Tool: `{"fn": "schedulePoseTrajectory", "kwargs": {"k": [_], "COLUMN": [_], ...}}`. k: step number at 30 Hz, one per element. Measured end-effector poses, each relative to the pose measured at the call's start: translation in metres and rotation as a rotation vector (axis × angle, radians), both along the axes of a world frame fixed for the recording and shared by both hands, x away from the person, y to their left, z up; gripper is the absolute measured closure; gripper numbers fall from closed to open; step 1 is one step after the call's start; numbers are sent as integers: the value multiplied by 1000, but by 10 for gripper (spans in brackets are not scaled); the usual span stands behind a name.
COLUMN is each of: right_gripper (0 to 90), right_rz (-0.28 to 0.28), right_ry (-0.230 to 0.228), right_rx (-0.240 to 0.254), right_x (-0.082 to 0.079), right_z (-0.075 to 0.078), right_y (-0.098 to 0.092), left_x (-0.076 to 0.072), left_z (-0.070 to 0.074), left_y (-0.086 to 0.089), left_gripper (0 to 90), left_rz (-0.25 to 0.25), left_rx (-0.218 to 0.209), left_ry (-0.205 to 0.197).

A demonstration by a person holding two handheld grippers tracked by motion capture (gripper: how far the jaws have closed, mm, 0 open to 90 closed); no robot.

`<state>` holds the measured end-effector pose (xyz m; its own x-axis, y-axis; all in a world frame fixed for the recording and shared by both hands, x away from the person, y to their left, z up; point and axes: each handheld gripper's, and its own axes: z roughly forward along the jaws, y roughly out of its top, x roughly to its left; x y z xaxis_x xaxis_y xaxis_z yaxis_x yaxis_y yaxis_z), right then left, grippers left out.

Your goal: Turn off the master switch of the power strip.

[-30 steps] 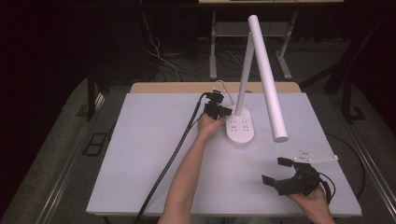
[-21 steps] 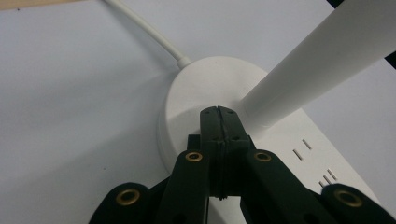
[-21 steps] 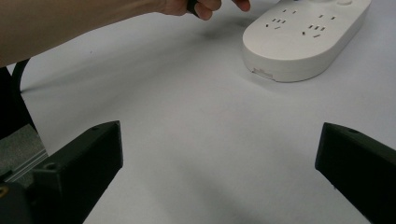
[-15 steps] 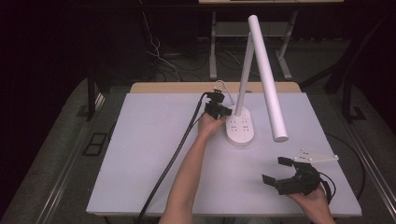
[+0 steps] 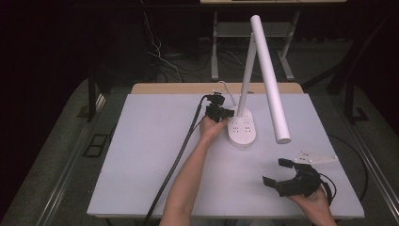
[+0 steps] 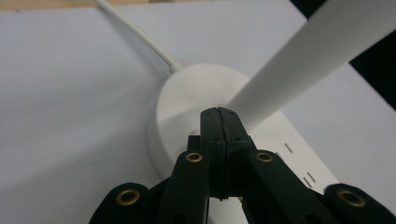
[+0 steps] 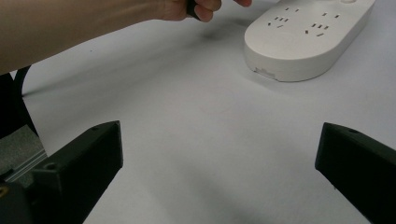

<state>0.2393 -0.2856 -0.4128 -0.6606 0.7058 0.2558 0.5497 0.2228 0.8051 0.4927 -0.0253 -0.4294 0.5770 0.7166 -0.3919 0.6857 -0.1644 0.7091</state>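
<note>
A white desk lamp stands on an oval base with sockets on top, near the table's far middle; its tube head slants down to the right. My left gripper is shut with nothing between its jaws, its tip against the base by the lamp's stem. In the left gripper view the closed jaws meet over the base, and the lamp's white cord runs off behind. My right gripper rests open near the table's front right, apart from the lamp. The base lies ahead of its wide jaws.
The white table has free room on its left half. A black cable trails from the left gripper along the forearm to the front edge. A forearm crosses the right gripper view. Desk legs and cables stand beyond the far edge.
</note>
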Motion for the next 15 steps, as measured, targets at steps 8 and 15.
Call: {"fn": "schedulePoseTrajectory", "kwargs": {"k": [8,15], "right_gripper": [4,4], "right_rz": [-3,-4], "right_ry": [3,3], "right_rx": [0,-1], "right_x": [1,2], "right_z": [0,-1], "right_y": [-1,-1], "left_x": [-1,-7], "left_z": [15,28], "left_y": [19,30], "left_gripper": [895,893], "left_rz": [-6,-20], "left_rx": [-29,-31], "left_ry": [-50,-81]}}
